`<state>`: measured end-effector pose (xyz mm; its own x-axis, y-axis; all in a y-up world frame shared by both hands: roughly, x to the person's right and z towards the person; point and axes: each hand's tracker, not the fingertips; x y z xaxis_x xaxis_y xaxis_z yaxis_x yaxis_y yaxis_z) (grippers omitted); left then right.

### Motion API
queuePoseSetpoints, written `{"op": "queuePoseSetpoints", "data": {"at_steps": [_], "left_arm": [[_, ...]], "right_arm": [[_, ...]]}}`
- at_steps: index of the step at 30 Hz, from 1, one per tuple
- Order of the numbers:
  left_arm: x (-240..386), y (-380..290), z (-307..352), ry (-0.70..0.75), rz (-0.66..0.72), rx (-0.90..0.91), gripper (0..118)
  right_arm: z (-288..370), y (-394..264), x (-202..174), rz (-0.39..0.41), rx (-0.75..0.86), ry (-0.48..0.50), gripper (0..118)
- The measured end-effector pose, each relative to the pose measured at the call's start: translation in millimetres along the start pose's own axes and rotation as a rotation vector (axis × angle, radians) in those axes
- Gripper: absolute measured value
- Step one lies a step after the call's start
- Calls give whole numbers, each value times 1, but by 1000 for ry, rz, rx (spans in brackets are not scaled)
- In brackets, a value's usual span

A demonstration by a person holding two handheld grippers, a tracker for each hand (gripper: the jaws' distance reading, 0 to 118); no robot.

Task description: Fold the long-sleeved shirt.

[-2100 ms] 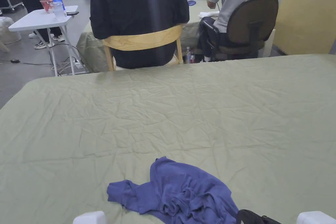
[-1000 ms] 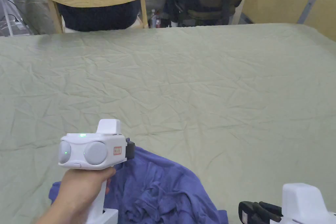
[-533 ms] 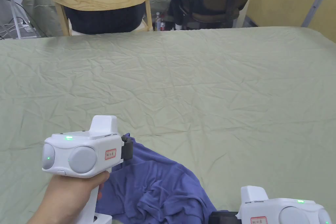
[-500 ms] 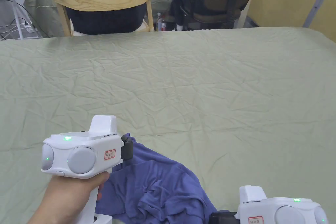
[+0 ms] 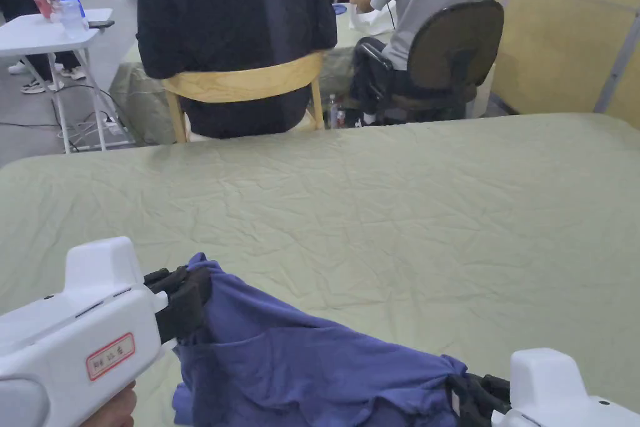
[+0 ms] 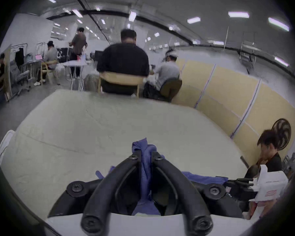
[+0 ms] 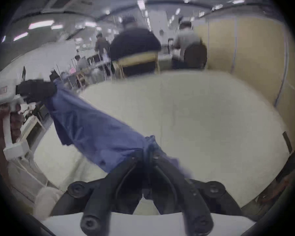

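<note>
Spanning the two tools, the blue long-sleeved shirt [image 5: 325, 366] hangs above the green-covered table [image 5: 387, 209]. At eight o'clock the left gripper [image 5: 187, 303] pinches a bunched edge; at five o'clock the right gripper [image 5: 465, 394] clamps another. The fabric looks light, soft and limp, and likely handles best held at the shoulder seams.

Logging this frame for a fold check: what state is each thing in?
Blue shirt: bunched, unfolded, stretched between both claws.
Left claw: shut on the shirt.
Right claw: shut on the shirt.
Green table cover: spread out, wrinkled.
</note>
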<state>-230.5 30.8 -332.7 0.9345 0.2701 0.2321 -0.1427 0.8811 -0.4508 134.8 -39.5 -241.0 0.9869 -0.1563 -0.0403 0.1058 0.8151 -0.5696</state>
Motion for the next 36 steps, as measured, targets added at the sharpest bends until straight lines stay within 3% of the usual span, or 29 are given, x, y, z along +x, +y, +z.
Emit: {"op": "queuePoseSetpoints", "data": {"at_steps": [5,8,13,27,36], "left_arm": [[7,47,47,20,-3,157,8],[5,79,61,39,11,204,8],[-4,143,64,38,84,287,8],[-54,329,-7,104,146,380,8],[-93,351,-102,174,131,383,8]], "right_arm": [[53,60,-12,26,237,-20,9],[72,110,-21,39,341,17,9],[78,206,-41,119,456,9,9],[-9,454,-84,112,431,-67,9],[-108,506,-93,122,339,-156,9]]}}
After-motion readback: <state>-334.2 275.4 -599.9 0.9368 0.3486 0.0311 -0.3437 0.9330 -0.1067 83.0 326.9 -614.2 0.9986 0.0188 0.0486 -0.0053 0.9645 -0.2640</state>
